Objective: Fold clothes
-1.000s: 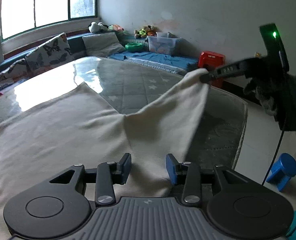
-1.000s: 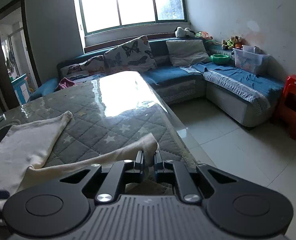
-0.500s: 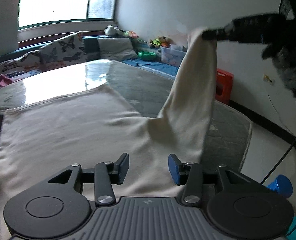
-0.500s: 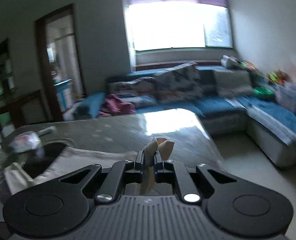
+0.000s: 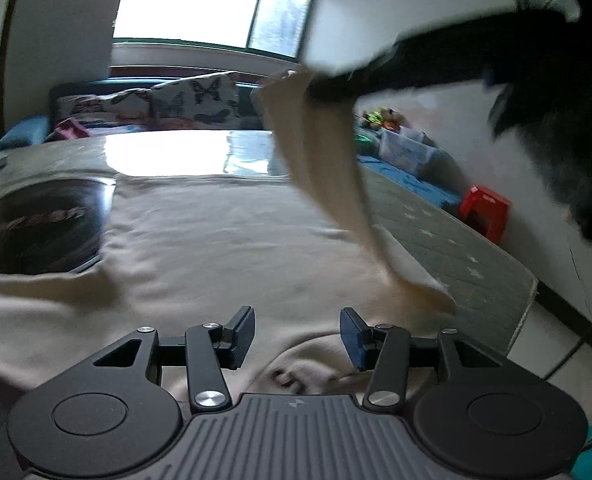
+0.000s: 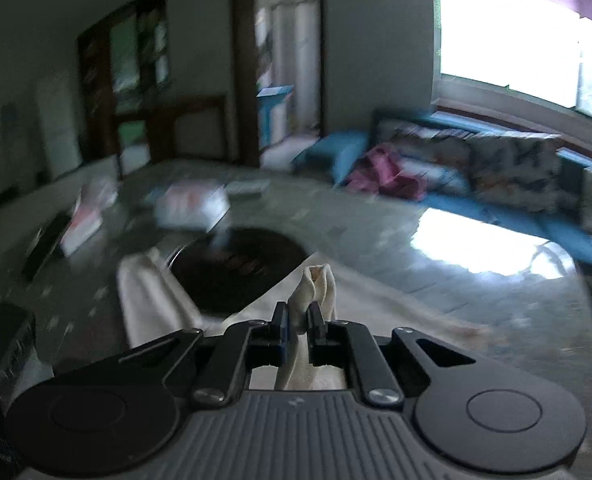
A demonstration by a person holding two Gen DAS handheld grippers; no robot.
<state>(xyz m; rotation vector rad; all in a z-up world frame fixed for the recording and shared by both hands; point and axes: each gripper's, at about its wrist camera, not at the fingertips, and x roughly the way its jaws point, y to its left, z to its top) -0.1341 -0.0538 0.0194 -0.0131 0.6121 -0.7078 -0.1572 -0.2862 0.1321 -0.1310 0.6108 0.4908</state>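
**Sleeve lifted for the fold**

The right gripper [image 6: 299, 320] is pinching the sleeve [image 5: 316, 152] between pressed-together fingers [image 6: 280, 328], holding it high so it can swing over the shirt [image 5: 223, 248]; the shirt is lying flat across the surface [image 5: 456, 252], near its right edge; the left gripper [image 5: 296, 336] is hovering at the collar, fingers spread, gripping nothing, likely ready to steady the cloth.

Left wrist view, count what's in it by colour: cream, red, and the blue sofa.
Cream: 1, the cream garment, its sleeve lifted by the right gripper
Red: 1, the red stool
Blue: 1, the blue sofa
Total: 3
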